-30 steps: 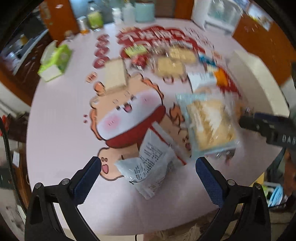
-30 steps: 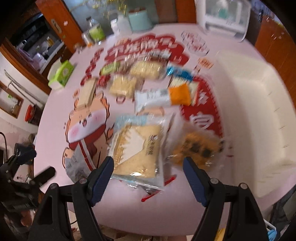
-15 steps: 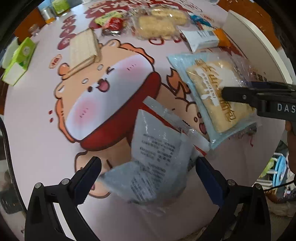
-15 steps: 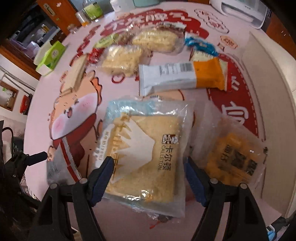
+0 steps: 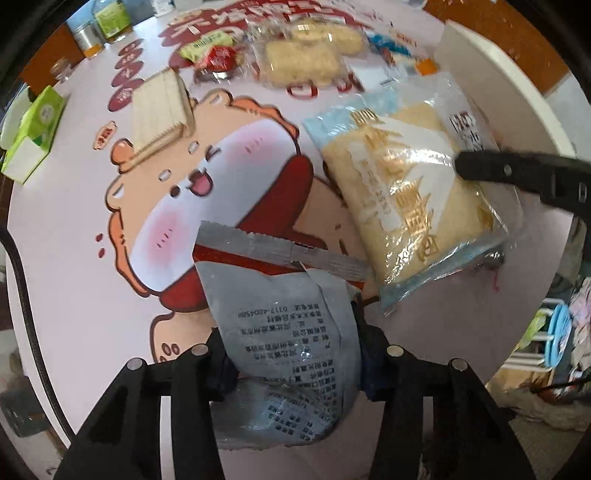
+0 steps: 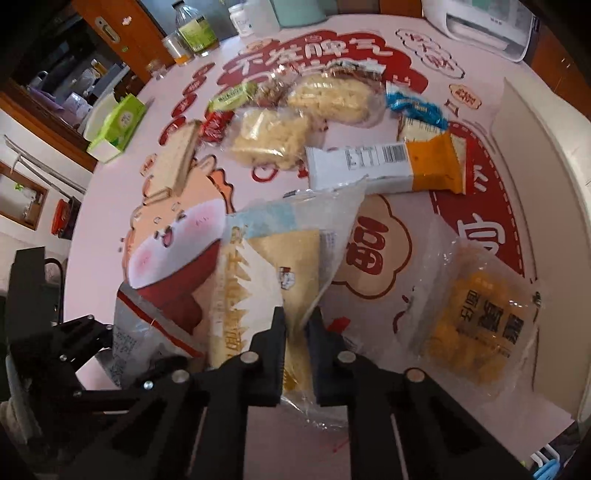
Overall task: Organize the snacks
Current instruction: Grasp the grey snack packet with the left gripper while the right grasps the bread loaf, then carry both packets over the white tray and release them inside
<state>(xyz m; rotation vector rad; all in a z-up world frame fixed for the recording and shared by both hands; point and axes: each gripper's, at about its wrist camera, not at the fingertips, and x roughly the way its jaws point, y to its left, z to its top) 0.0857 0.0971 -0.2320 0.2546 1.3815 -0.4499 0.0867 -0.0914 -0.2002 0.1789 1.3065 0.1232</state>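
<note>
The left gripper [image 5: 291, 354] is clamped on a crinkled grey foil packet [image 5: 284, 332] at the near table edge, its long axis running away toward the far side. The right gripper [image 6: 297, 325] pinches a glossy clear-wrapped bread bag [image 6: 266, 273], tilted, long axis near-to-far, right of the packet.

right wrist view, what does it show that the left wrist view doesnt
Only the right wrist view: the yellow snack bag near the white tray, and the printer. Only the left wrist view: the printed back of the grey packet clamped in the left gripper. Both: the bread pack pinched by the right gripper, and the wafer pack.
</note>
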